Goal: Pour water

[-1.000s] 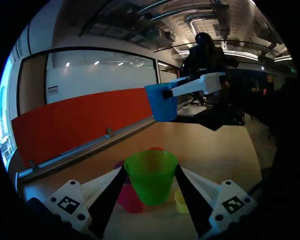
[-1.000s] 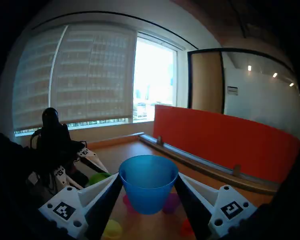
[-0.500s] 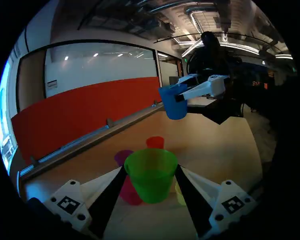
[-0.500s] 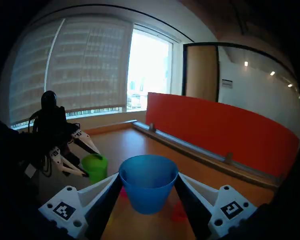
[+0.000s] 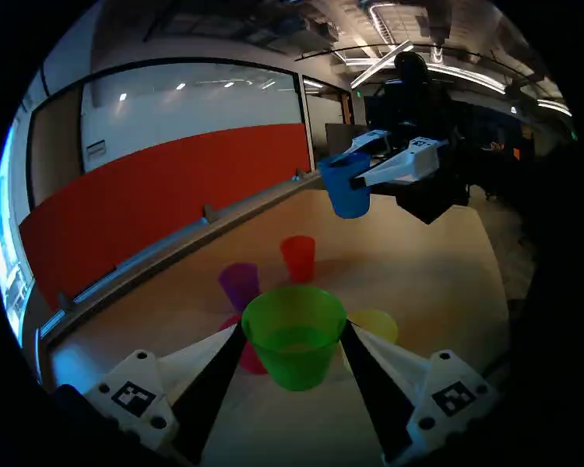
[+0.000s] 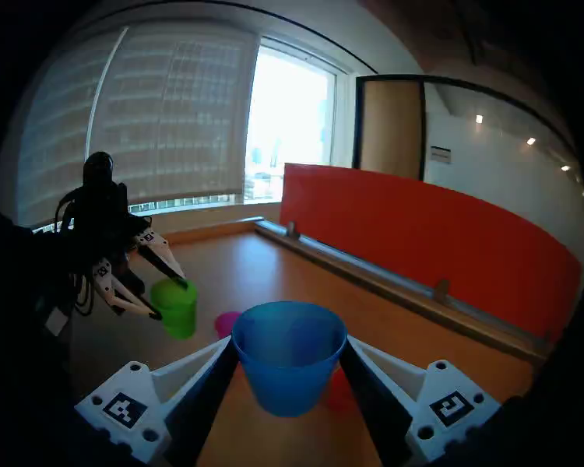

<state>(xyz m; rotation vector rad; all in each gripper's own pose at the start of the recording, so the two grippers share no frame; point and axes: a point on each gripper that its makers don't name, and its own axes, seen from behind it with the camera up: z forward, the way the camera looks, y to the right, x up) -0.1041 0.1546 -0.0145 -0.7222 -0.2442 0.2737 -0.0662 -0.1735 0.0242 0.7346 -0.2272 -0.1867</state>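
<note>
Green cup [image 5: 294,354], blue cup [image 6: 289,373] pinched; pour pending

Left gripper [image 5: 293,333] is clamping green, right gripper [image 6: 289,346] blue, each between its own fingers, well apart. Next, likely: closing the gap, tipping one over the other.

Two held cups [image 5: 294,335] hang over the table [image 5: 448,265]; four cups [image 5: 298,257] stand on it.

Green cup [image 5: 294,346], translucent. Blue cup [image 6: 289,366], translucent too. Desk [image 5: 432,265] light tan wood. On it: red-orange cup [image 5: 298,257], purple cup [image 5: 240,284], yellow cup [image 5: 375,322], pink cup [image 5: 251,360]. Left gripper [image 5: 293,331] and right gripper [image 6: 289,342]: white bodies, black fingers, black-and-white square markers. Partition [image 5: 160,187] orange-red. Window blinds [image 6: 152,140] pale grey, fine grid pattern.
</note>
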